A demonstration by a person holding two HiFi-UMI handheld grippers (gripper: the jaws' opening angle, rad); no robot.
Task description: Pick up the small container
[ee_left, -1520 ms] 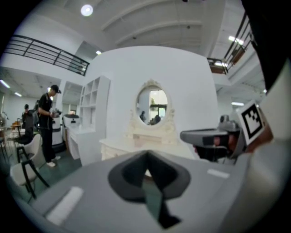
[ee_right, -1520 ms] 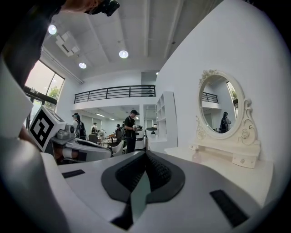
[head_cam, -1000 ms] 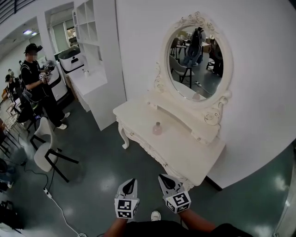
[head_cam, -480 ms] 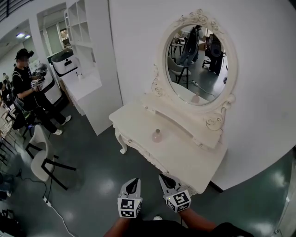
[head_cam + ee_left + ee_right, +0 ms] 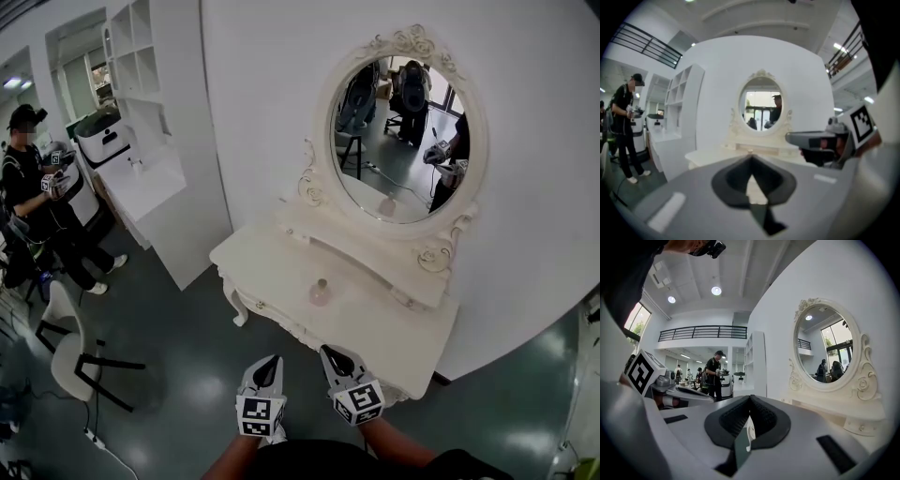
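Observation:
The small container [image 5: 321,292], a pale pink bottle with a narrow neck, stands upright in the middle of the white dressing table [image 5: 272,267]. Both grippers hang low in front of the table's near edge, apart from the container. My left gripper [image 5: 271,360] is shut with nothing in it, and so is my right gripper [image 5: 331,352] beside it. In the left gripper view the shut jaws [image 5: 751,157] point at the table, and the container's top [image 5: 750,151] just shows above them. In the right gripper view the shut jaws [image 5: 750,397] point past the table's left end.
An oval mirror [image 5: 398,141] in an ornate frame rises at the back of the table, against a white wall. To the left stand a white counter with shelves [image 5: 150,178], a white chair [image 5: 66,342] and a person [image 5: 37,187] holding grippers. A cable [image 5: 108,448] lies on the dark floor.
The head view has shifted, so the table and mirror sit more centred and a little nearer. Both grippers stay shut, low and side by side. The container has not moved.

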